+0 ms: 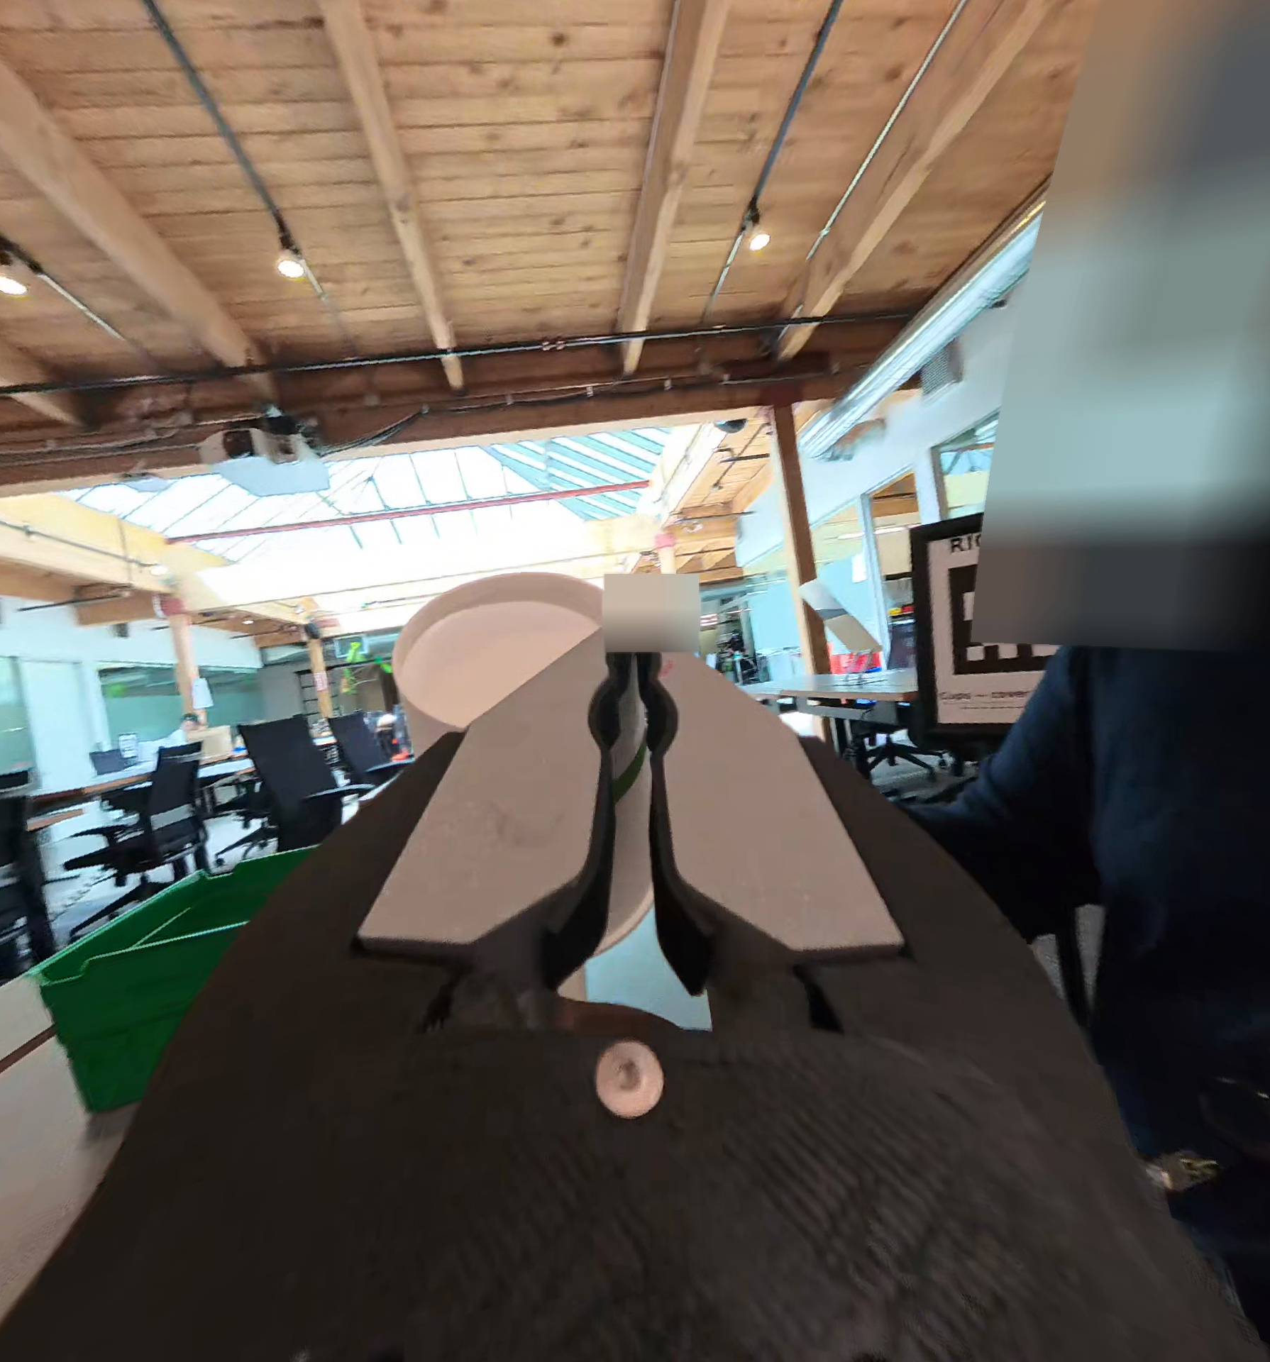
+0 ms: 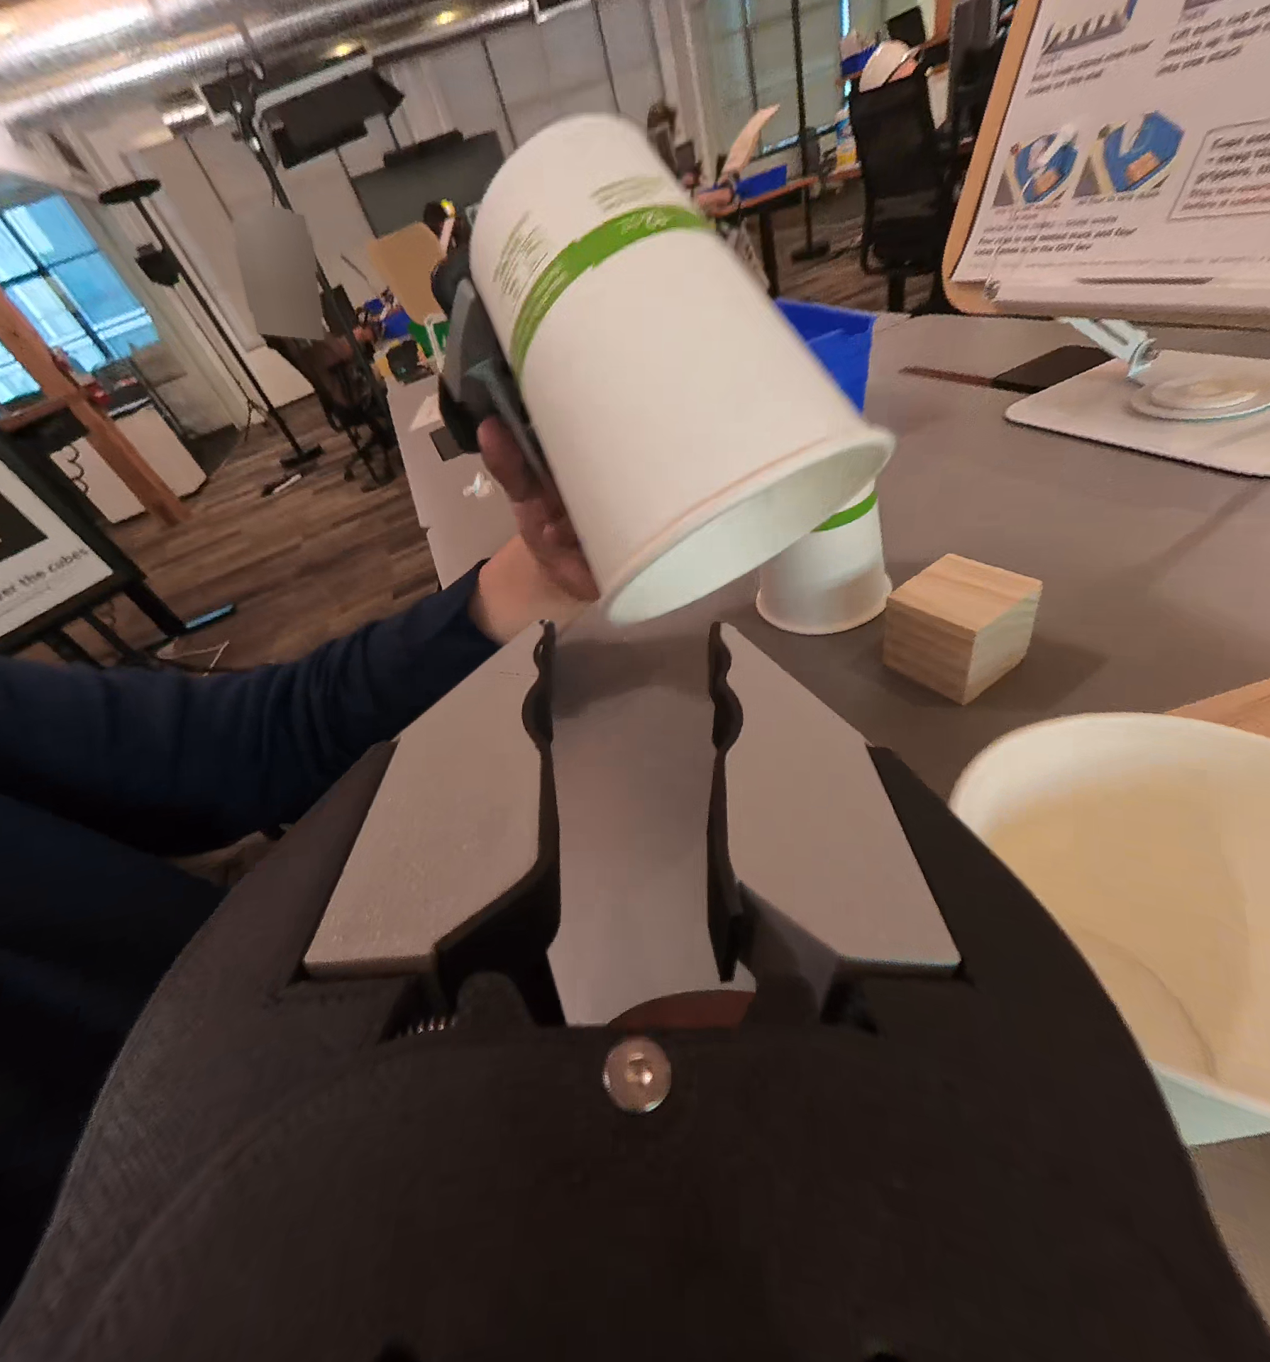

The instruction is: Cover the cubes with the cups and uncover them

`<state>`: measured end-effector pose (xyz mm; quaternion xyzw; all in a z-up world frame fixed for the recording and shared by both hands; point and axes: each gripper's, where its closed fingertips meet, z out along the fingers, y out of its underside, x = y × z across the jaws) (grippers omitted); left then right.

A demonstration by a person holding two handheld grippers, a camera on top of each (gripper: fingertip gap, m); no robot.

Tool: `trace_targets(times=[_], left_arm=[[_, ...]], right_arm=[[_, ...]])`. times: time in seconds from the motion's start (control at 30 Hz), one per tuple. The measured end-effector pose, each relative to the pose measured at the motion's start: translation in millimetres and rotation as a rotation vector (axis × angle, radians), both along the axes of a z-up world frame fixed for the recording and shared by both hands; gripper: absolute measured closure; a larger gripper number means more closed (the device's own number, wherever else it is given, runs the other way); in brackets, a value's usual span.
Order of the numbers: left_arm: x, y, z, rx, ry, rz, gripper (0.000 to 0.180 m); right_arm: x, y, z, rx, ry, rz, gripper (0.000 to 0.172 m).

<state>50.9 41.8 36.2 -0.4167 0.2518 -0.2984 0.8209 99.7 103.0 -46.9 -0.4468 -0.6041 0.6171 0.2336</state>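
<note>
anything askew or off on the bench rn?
Nothing damaged or spilled. The white cup in the left tool is tilted in the air, mouth down. One wooden cube sits uncovered beside an upside-down cup; another cup lies near the camera.

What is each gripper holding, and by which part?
The left gripper pinches a white paper cup by its side wall. The right gripper holds nothing, its fingers apart.

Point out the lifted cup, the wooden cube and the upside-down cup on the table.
Lifted cup (image 2: 639, 354): right wrist view, on its side wall below the green band.
Wooden cube (image 2: 960, 626): right wrist view, on its front face.
Upside-down cup (image 2: 831, 582): right wrist view, on its lower wall.
</note>
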Motion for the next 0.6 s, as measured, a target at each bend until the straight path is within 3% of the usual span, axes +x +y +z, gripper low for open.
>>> trace_targets(times=[0.23,0.3,0.37,0.43,0.6], left_arm=[[24.8,4.3,-9.8,-0.027,0.039,-0.082,0.18],[31.8,8.4,-16.7,-0.049,0.078,-0.081,0.18],[33.1,11.8,-19.9,-0.067,0.086,-0.076,0.18],[29.8,19.3,-24.0,-0.102,0.092,-0.049,0.18],[26.2,33.8,-34.2,-0.158,0.104,0.031,0.18]], right_arm=[[-2.1,-2.1,17.8,-0.082,0.091,0.016,0.133],[-2.0,-1.1,20.6,-0.108,0.103,0.026,0.143],[6.9,-5.9,31.3,-0.147,0.154,0.096,0.165],[17.1,-7.6,44.9,-0.176,0.211,0.148,0.172],[19.3,9.8,51.9,-0.008,0.181,0.082,0.172]])
